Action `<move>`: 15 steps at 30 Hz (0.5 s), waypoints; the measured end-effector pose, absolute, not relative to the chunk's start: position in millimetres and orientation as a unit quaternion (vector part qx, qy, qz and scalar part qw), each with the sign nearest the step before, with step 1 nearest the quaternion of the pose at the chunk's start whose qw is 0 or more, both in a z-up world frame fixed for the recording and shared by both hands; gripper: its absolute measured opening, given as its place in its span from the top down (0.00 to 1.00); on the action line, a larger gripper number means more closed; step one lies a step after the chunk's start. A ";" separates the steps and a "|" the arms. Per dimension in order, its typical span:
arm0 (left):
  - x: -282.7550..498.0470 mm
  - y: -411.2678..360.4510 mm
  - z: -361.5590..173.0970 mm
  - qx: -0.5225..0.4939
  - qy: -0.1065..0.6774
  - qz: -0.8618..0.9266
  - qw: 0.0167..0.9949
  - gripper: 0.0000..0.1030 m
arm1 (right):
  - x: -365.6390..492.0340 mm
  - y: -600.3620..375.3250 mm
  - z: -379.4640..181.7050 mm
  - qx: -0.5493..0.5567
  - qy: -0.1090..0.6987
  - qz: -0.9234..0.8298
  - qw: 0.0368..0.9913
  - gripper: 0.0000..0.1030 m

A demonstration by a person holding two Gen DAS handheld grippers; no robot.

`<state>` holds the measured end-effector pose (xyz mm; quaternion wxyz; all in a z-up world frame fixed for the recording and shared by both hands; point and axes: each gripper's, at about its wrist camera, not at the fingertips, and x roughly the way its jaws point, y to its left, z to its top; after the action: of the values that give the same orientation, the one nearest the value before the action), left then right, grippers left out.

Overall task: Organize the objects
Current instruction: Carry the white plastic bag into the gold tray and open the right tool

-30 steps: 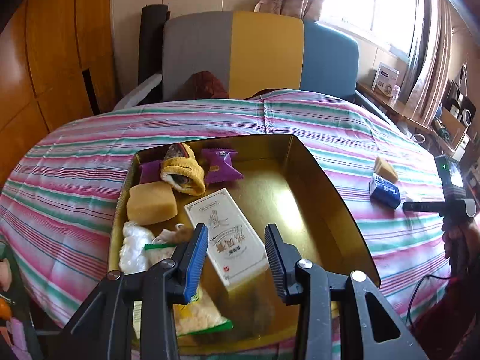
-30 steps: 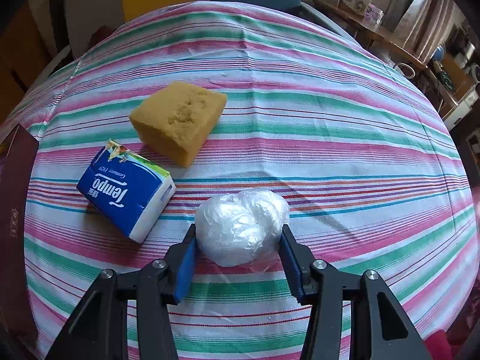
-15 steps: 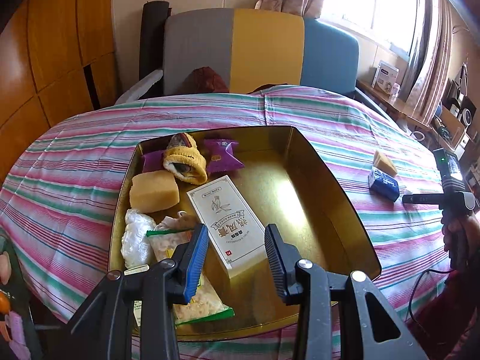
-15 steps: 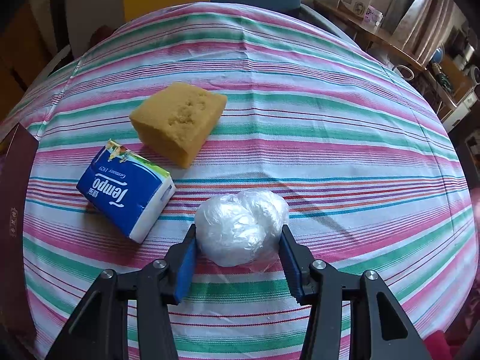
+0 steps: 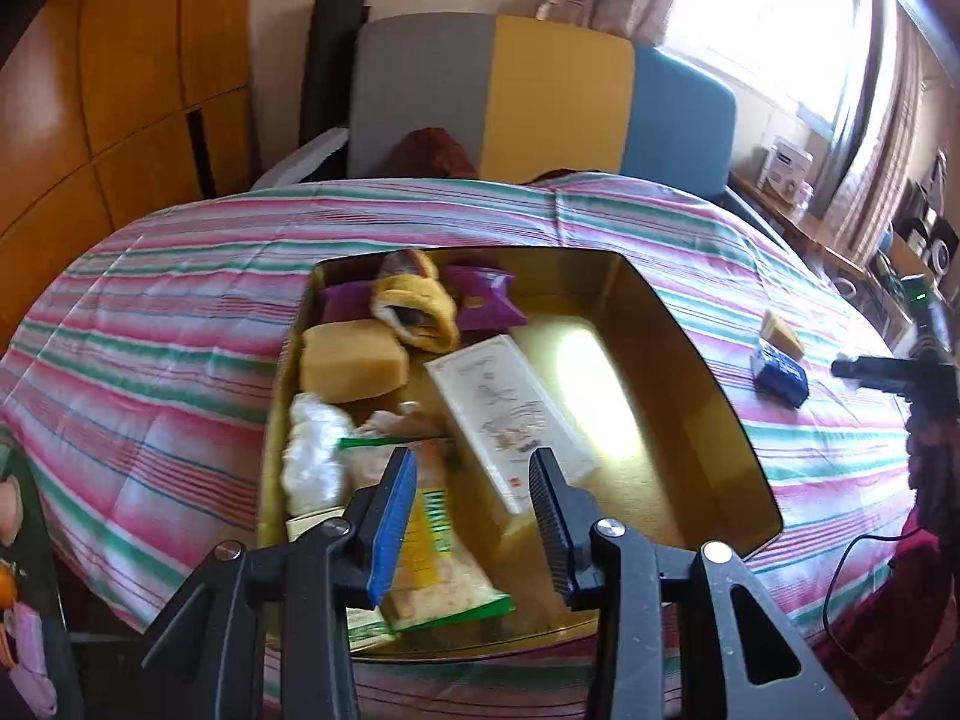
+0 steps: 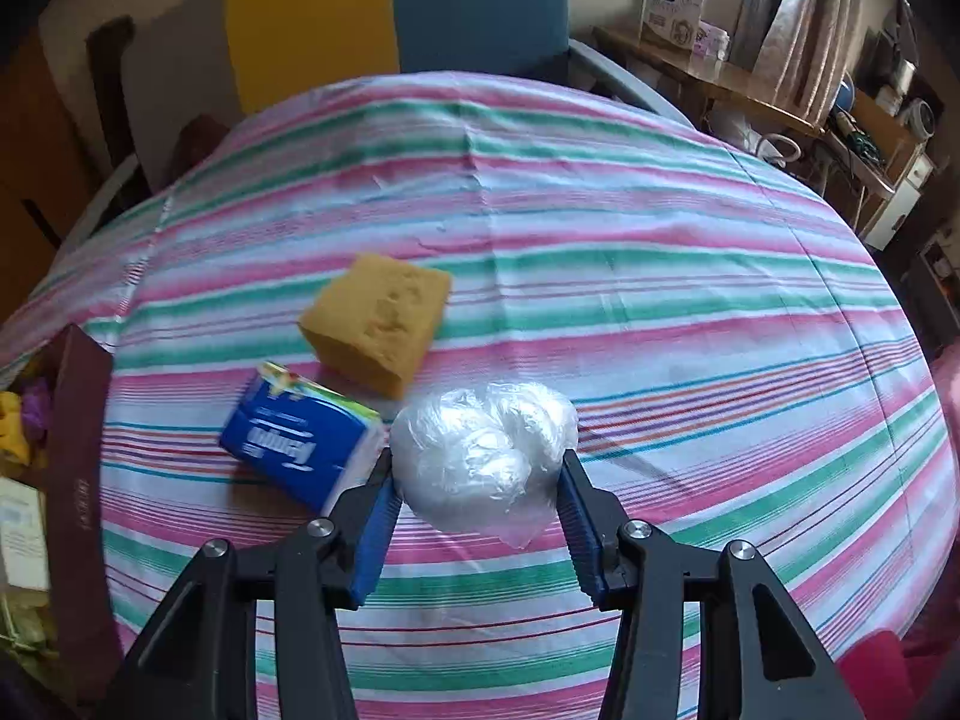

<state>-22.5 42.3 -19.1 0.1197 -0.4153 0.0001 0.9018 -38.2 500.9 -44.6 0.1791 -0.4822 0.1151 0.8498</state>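
My right gripper [image 6: 477, 483] is shut on a wad of clear plastic wrap [image 6: 483, 450], held just above the striped tablecloth [image 6: 630, 276]. Beside it on the cloth lie a blue tissue pack [image 6: 300, 441] and a yellow sponge [image 6: 378, 321]. In the left wrist view a gold tin box [image 5: 708, 396] holds a second sponge [image 5: 351, 360], a white carton [image 5: 510, 414], purple packets [image 5: 483, 300], a knitted yellow piece [image 5: 414, 306], white plastic [image 5: 312, 450] and a snack bag [image 5: 444, 576]. My left gripper [image 5: 474, 480] hangs over the box's near end, open, nothing between its fingers.
A grey, yellow and blue chair back [image 5: 540, 96] stands behind the table. A wooden shelf with boxes [image 6: 708, 54] and clutter fills the right side. The box's dark red outer wall [image 6: 78, 480] rises at the left of the right wrist view. A person's hand [image 5: 930, 444] holds the right gripper handle.
The right gripper has lifted with the plastic wad, so the sponge and tissue pack look smaller and lower. The left gripper drew back toward the box's near end, showing more of the snack bag.
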 end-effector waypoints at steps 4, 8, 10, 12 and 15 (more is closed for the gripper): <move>-24.3 24.5 -21.8 -0.418 -0.017 0.902 0.105 0.62 | -54.0 434.0 -4.4 -0.450 0.076 0.884 0.098 0.51; -24.9 11.7 -24.1 -0.421 -0.031 0.901 0.099 0.62 | -81.8 346.2 17.1 -0.437 0.031 0.899 -0.002 0.50; -25.6 8.0 -24.8 -0.421 -0.035 0.901 0.099 0.62 | -96.9 306.1 17.2 -0.439 0.013 0.897 -0.038 0.50; -26.2 4.2 -25.6 -0.423 -0.041 0.900 0.099 0.62 | -110.4 265.1 13.4 -0.443 -0.010 0.894 -0.063 0.50; -27.5 -1.5 -27.7 -0.425 -0.047 0.899 0.097 0.62 | -136.6 226.3 -2.6 -0.463 -0.033 0.883 -0.077 0.50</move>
<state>-27.5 -1.5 -27.7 0.0970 -0.4252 -0.0472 0.8986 -136.6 226.3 -2.6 -0.0770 -0.4626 -0.0334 0.8826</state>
